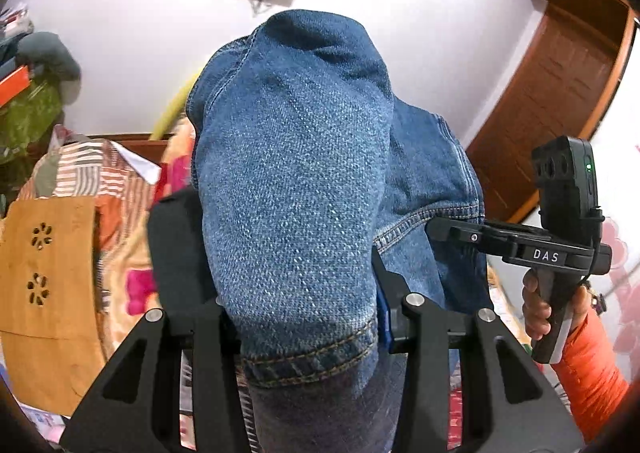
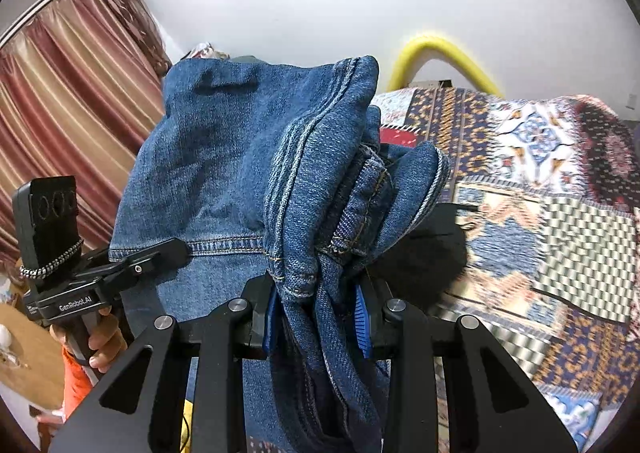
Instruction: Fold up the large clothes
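Jeans (image 1: pixel 296 189): blue denim, lifted in the air between the two grippers, bunched and hanging over both sets of fingers; in front of a white wall (image 1: pixel 132 45).
Left gripper (image 1: pixel 308 317): fingers clamped narrowly on a hemmed edge of the jeans; the denim rose up and forward from between them and hid the fingertips. The same gripper showed in the right wrist view (image 2: pixel 176 249), its fingers pinching a stitched hem.
Right gripper (image 2: pixel 316 317): fingers closed on a thick gathered bundle of seams and folds; blue pads (image 2: pixel 362 317) pressed the cloth from each side. In the left wrist view it (image 1: pixel 434 231) gripped the far edge of the denim.
Right hand (image 1: pixel 540 301): wrapped around the gripper handle, orange sleeve (image 1: pixel 588 373) below it.
Left hand (image 2: pixel 102 341): held the other handle.
Bed (image 2: pixel 560 253): covered by a patterned quilt, below and right of the jeans.
Curtain (image 2: pixel 68 93): striped red, at left.
Door (image 1: pixel 560 85): brown wood, at right.
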`<control>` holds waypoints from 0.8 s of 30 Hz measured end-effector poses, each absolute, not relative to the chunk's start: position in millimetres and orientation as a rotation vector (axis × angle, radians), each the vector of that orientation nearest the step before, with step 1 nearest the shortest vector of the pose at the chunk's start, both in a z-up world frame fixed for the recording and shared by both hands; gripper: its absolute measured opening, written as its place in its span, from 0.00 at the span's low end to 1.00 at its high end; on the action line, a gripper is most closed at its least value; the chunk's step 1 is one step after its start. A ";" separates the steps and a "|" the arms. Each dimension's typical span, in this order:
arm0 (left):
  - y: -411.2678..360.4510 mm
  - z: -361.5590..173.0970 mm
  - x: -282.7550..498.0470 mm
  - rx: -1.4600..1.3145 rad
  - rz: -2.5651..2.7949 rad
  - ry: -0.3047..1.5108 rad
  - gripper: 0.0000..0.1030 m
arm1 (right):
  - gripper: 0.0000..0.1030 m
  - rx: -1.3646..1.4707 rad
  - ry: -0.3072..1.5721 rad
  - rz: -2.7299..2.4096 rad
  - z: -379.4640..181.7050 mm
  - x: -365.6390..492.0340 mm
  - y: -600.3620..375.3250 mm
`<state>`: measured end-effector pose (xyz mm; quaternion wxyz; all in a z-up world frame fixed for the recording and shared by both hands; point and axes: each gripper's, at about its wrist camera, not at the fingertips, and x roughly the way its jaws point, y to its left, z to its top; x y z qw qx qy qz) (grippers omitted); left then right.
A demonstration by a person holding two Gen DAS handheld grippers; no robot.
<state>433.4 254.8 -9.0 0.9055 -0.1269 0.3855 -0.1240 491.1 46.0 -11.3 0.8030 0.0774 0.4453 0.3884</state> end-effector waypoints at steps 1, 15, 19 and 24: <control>260.7 -16.3 438.0 -0.254 -0.248 0.803 0.41 | 0.27 0.162 0.961 0.826 -20.4 498.0 54.1; 334.1 -172.7 531.6 -0.392 -0.142 0.972 0.57 | 0.37 0.185 1.144 0.638 -164.7 583.2 103.4; 333.1 -168.3 525.0 -0.365 -0.093 0.970 0.65 | 0.45 0.117 1.137 0.614 -153.7 571.1 98.3; 315.1 -151.0 496.8 -0.268 -0.028 0.957 0.65 | 0.46 -0.029 1.127 0.574 -143.9 549.6 90.5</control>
